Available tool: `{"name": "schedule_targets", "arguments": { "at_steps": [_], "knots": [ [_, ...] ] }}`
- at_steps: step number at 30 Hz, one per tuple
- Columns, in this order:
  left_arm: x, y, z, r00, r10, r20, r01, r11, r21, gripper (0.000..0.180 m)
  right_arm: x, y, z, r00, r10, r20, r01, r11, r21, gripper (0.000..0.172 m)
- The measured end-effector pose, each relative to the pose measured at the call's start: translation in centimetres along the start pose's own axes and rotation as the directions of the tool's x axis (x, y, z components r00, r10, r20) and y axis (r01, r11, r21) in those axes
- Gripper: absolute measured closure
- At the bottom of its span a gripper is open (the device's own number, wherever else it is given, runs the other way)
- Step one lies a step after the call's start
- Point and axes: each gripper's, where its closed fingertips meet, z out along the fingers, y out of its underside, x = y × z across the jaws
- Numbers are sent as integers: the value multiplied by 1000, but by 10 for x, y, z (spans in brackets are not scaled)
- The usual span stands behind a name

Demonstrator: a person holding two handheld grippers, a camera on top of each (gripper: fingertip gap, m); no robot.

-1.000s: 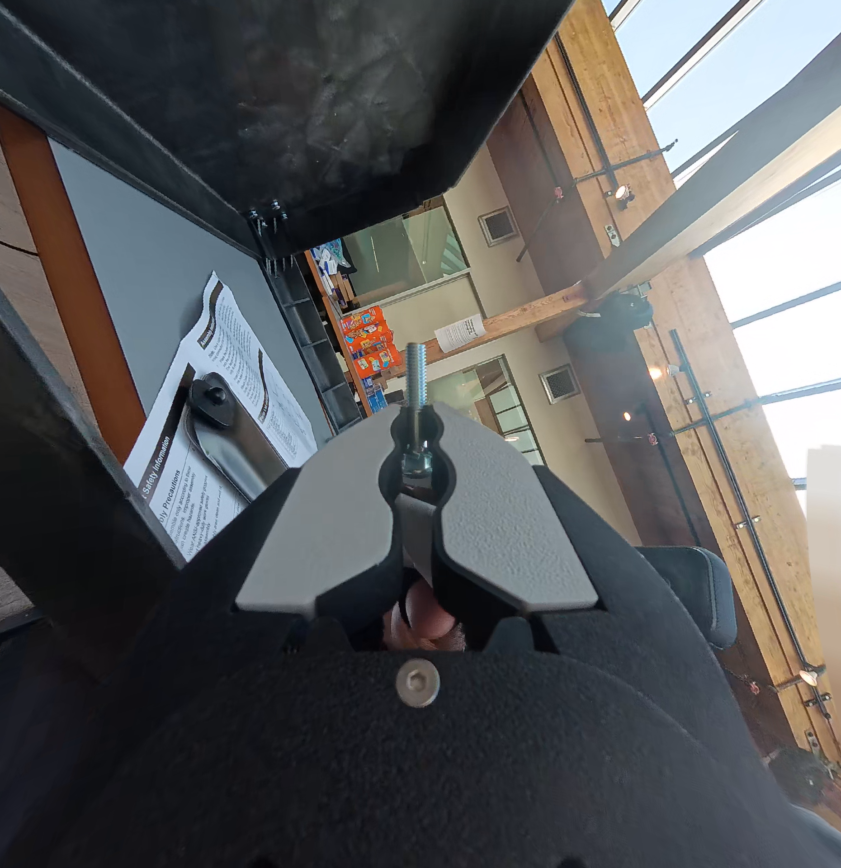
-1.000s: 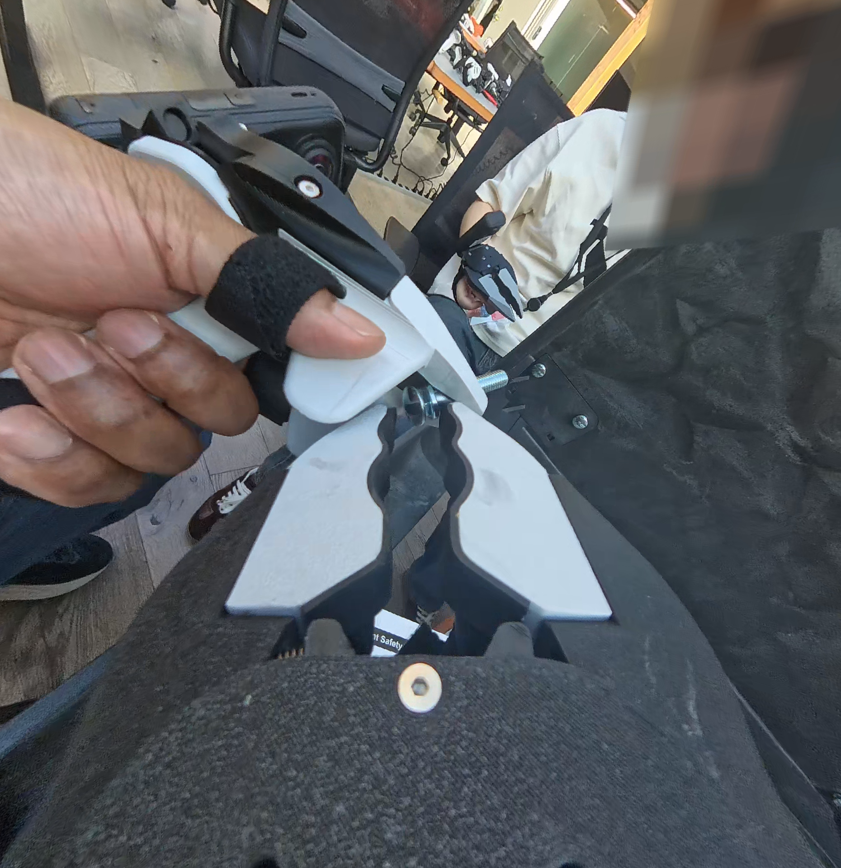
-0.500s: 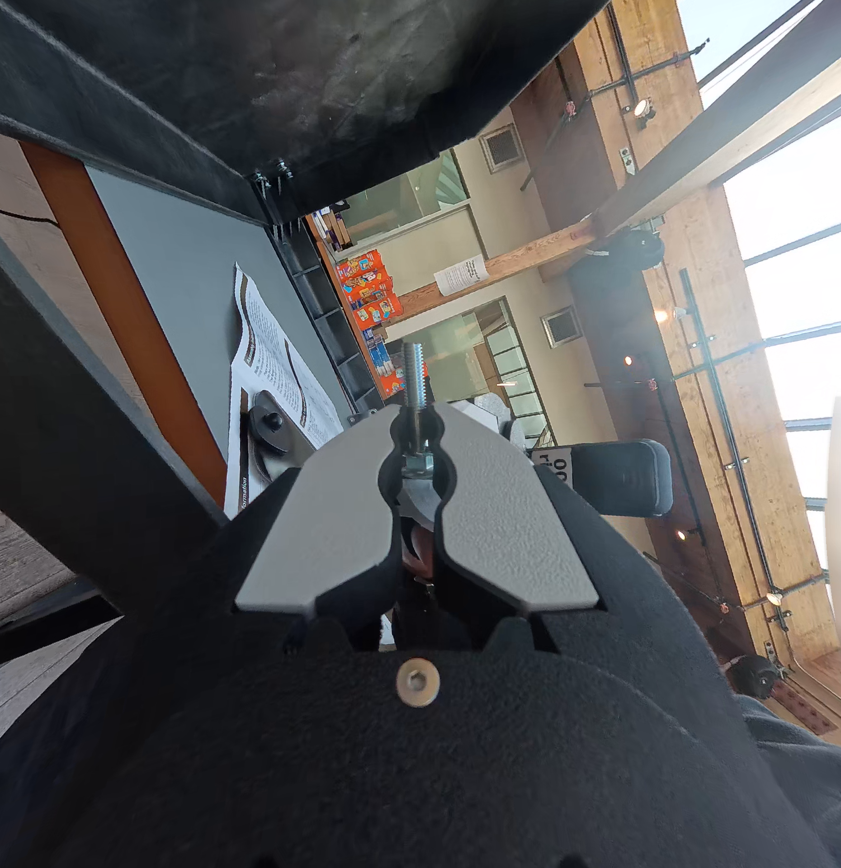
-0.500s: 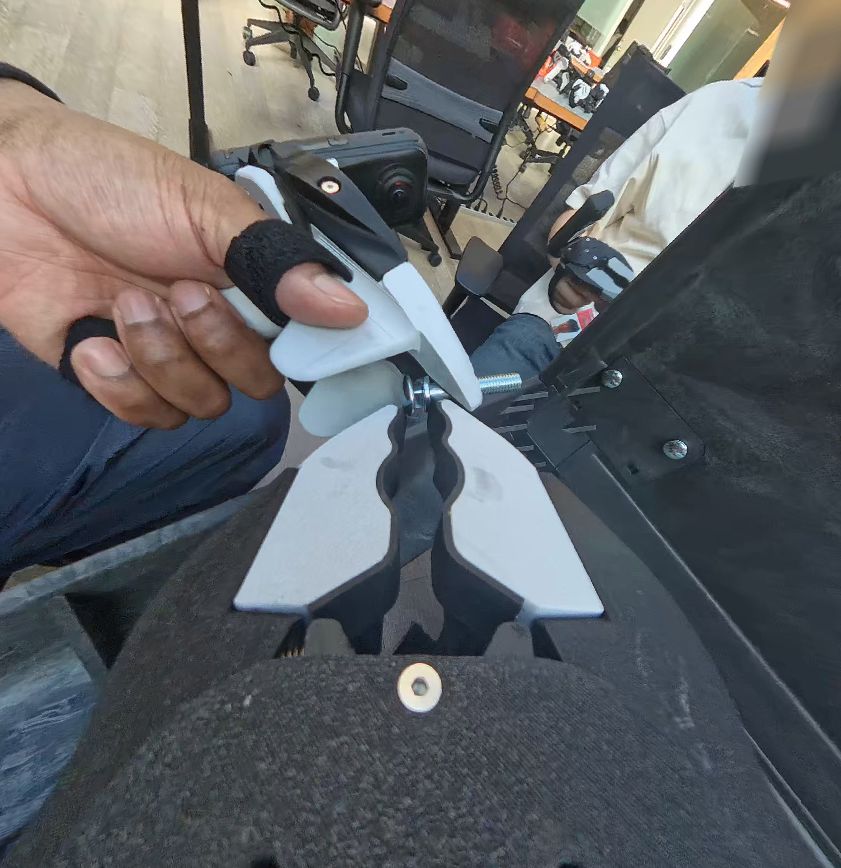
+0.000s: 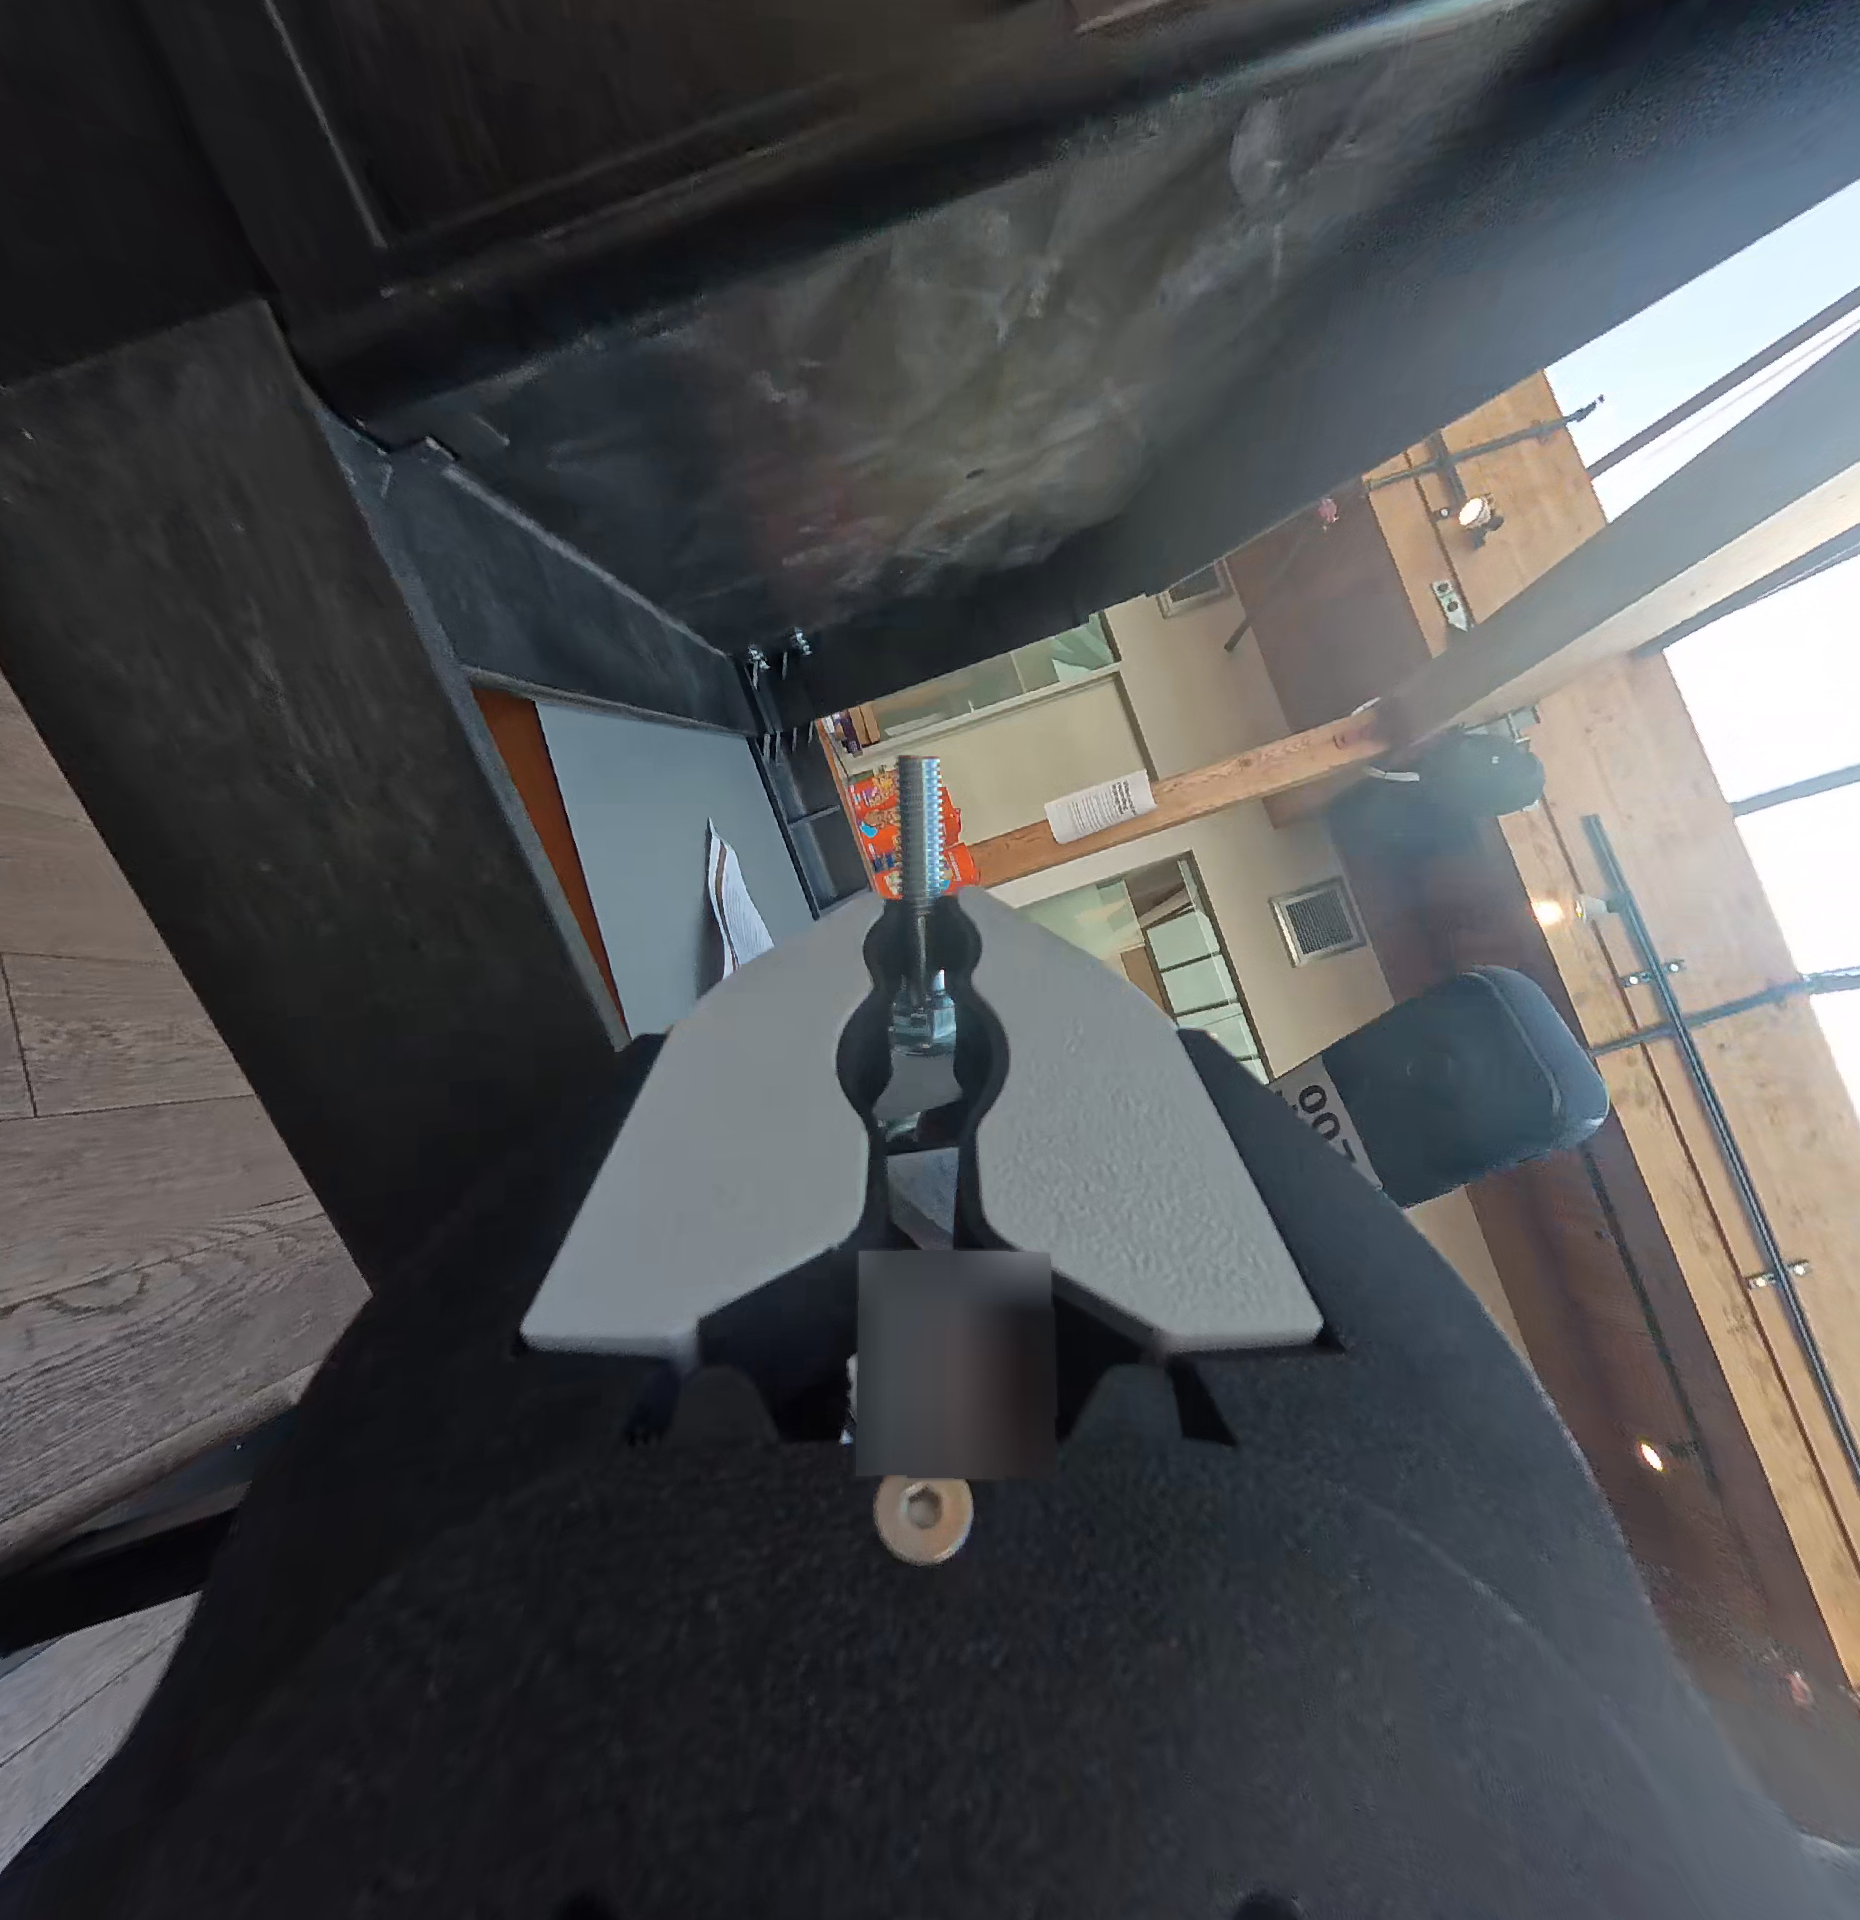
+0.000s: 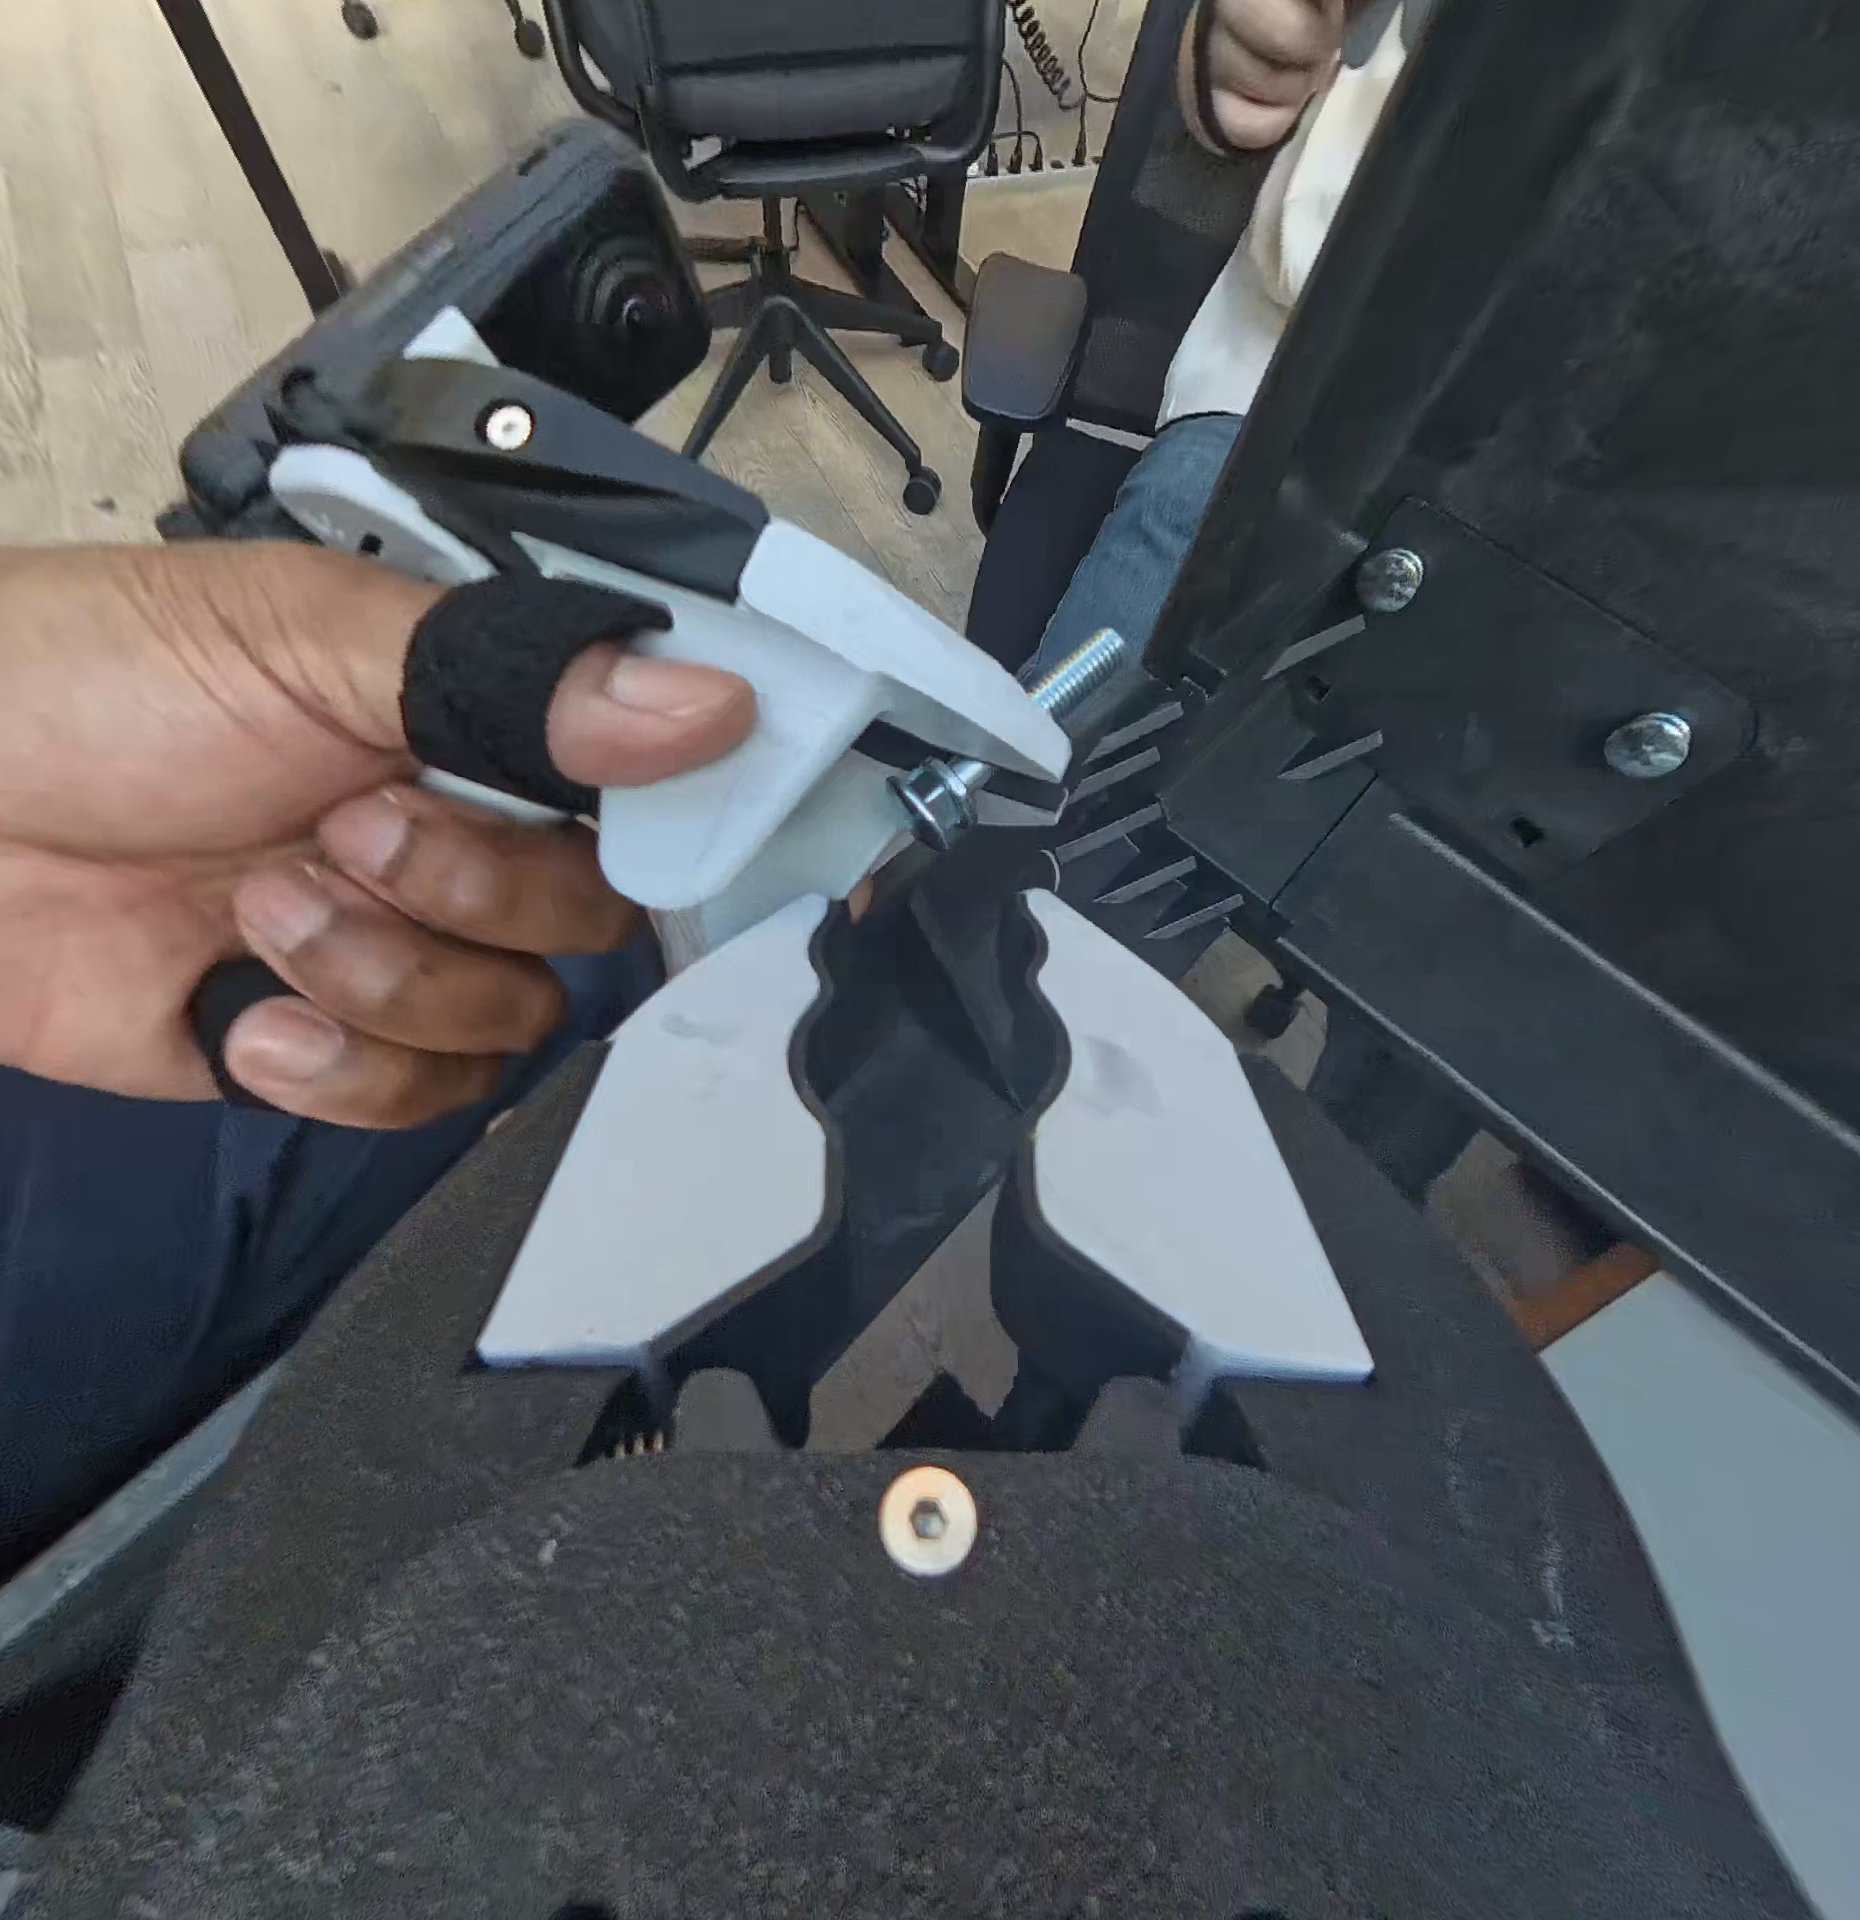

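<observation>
Between the left gripper's (image 5: 921, 914) grey fingertips sits a silver threaded steel bolt with a flanged hex head (image 5: 920, 831): both pads pinch the smooth shank, the threaded end pokes out past the tips, and the head sits back in the scalloped recess. From the right wrist view the same bolt (image 6: 1077, 670) lies crosswise through that gripper's white fingers (image 6: 905, 675), head toward the camera and thread aimed at a black metal bracket with two pan-head screws (image 6: 1477, 686).

A bare hand (image 6: 282, 810) with black fabric loops on thumb and finger wraps the left gripper's handle, thumb flat on the white finger and the other fingers curled under. Wrist is cut off at the frame edge.

Right gripper (image 6: 931, 914) sits just below the bolt head, jaws spread, nothing pressed between them; only dark background shows through the gap.

Hard to read:
- dark panel (image 5: 905, 364) overhead is motion-blurred
- printed paper sheet (image 5: 734, 904) on the grey tabletop (image 5: 645, 810) is mostly hidden by the left fingers
- seated person in a light top (image 6: 1279, 208) is cut off at the top edge, beside a black office chair (image 6: 801, 156)
</observation>
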Motion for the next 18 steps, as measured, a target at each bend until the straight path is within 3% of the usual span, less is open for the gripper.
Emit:
{"name": "schedule_targets", "arguments": {
  "at_steps": [3, 11, 14, 18],
  "knots": [
    [-9, -12, 2, 1000, -26, 9, 25, 997, 77, 174, 7, -9, 2, 992, 125, 10, -125, 991, 39, 142],
    [-12, -23, 8, 999, -28, 44, 25, 997, 77, 174, 16, -11, 15, 999, 22, -36, -21, 999, 38, 153],
    [-10, -27, 8, 1000, -16, 16, 15, 997, 78, 174, 15, -15, 15, 982, 178, 65, -182, 981, 69, 151],
    [1, -27, 10, 998, -34, -60, 38, 996, 76, 174, 19, -22, 11, 904, 386, 185, -408, 907, 104, 146]
  ]
}}
